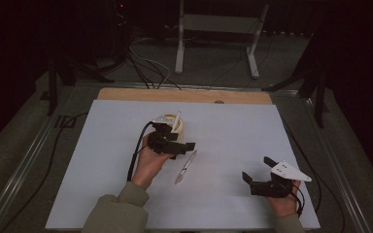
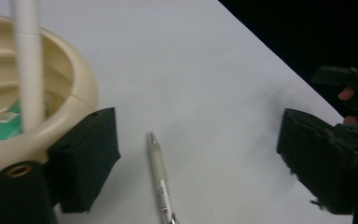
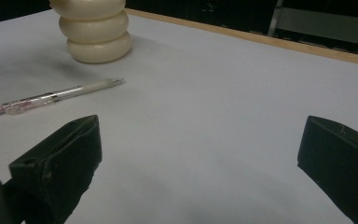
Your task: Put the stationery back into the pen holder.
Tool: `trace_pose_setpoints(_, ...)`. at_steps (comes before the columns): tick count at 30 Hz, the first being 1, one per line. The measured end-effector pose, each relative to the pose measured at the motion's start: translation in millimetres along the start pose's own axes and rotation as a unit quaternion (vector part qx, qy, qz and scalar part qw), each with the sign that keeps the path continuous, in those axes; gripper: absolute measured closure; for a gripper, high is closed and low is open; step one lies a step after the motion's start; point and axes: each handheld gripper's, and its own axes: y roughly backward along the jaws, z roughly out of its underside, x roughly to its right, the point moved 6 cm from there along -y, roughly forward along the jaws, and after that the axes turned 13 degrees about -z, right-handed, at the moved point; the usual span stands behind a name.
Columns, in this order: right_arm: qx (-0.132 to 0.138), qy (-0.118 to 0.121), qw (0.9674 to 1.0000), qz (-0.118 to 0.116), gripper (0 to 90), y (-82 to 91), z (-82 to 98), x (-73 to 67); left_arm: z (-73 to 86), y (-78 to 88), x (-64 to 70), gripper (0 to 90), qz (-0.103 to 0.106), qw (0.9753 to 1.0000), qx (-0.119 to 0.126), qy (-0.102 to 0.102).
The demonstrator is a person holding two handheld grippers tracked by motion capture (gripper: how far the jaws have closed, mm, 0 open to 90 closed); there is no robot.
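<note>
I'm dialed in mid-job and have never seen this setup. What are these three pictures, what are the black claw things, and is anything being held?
A person sits at a table and works a hand-held gripper in each hand. The high view looks down from above: left hand-held gripper, right hand-held gripper. The other two pictures come from cameras riding on each gripper, looking out between its black jaws. On the white table stand a cream ribbed holder with a white stick in it, and beside it lies a pen. The left jaws straddle the pen without touching it. The right jaws are open. Nothing is held.
</note>
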Motion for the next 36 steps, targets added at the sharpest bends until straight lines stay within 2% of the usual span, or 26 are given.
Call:
trace_pose_setpoints(7, 0.000, 0.000, 1.0000, 0.000, 0.0, 0.1, -0.1, 0.1, 6.9, -15.5, 5.2, 16.7, 0.005, 0.9997, -0.024, -0.002)
trace_pose_setpoints(15, 0.000, 0.001, 1.0000, 0.000, 0.0, 0.0, 0.0, 0.3, 15.8, -34.3, 5.5, 22.0, -0.006, 0.9991, -0.043, 0.004)
trace_pose_setpoints(24, 0.000, 0.001, 1.0000, 0.000, 0.0, 0.0, 0.1, 0.4, 28.3, -57.5, -0.3, 37.4, -0.029, 0.9974, -0.065, 0.007)
trace_pose_setpoints(30, -0.001, 0.001, 1.0000, 0.000, 0.0, -0.1, 0.3, 0.8, 36.6, -67.8, -2.7, 45.4, -0.042, 0.9954, -0.085, 0.006)
trace_pose_setpoints(32, -0.001, 0.001, 1.0000, 0.000, 0.0, -0.2, 0.2, 0.6, 39.7, -70.5, -3.6, 47.3, -0.046, 0.9943, -0.096, 0.000)
trace_pose_setpoints(36, -0.001, 0.001, 1.0000, 0.000, 0.0, -0.2, 0.3, 0.5, 44.6, -75.2, -4.4, 51.8, -0.051, 0.9932, -0.105, 0.001)
